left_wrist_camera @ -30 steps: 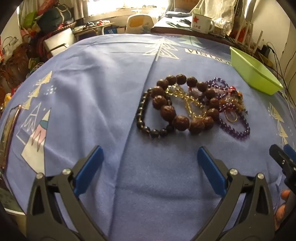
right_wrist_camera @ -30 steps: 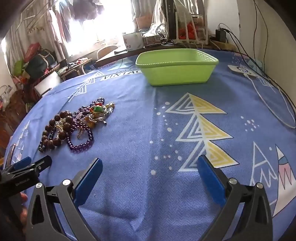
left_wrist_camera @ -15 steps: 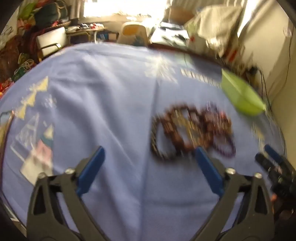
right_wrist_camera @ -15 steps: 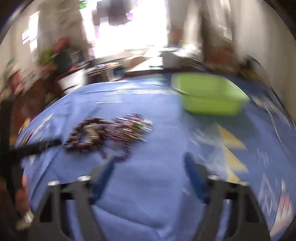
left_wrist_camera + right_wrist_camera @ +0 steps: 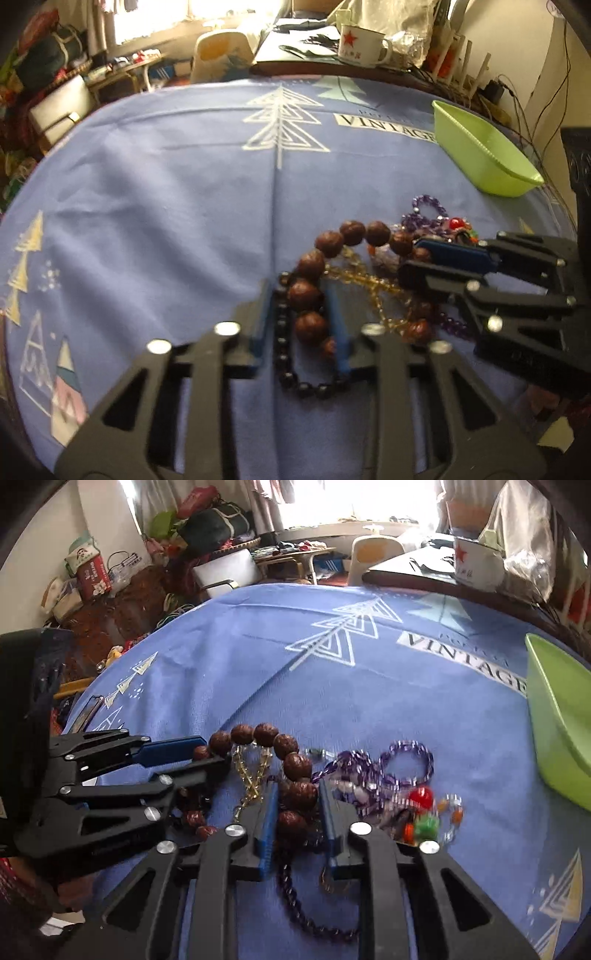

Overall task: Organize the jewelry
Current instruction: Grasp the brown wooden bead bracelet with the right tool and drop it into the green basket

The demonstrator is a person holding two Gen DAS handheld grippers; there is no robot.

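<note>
— Both claws have come in from wide open and apart: the left gripper [image 5: 301, 321] now pinches the big brown wooden beads [image 5: 308, 291], and the right gripper [image 5: 297, 814] is clamped on the same bracelet's far side [image 5: 297, 794].

— So where's the jewelry?

— Tangled between the fingertips, on the blue cloth [image 5: 166, 192]; the green bin [image 5: 484, 155] sits ahead to the right.

— How should they lift?

— Slowly, I'd judge. Round, glossy beads slip, and the amber crystal strand [image 5: 364, 278] and purple chain [image 5: 406, 760] are looped through.
</note>
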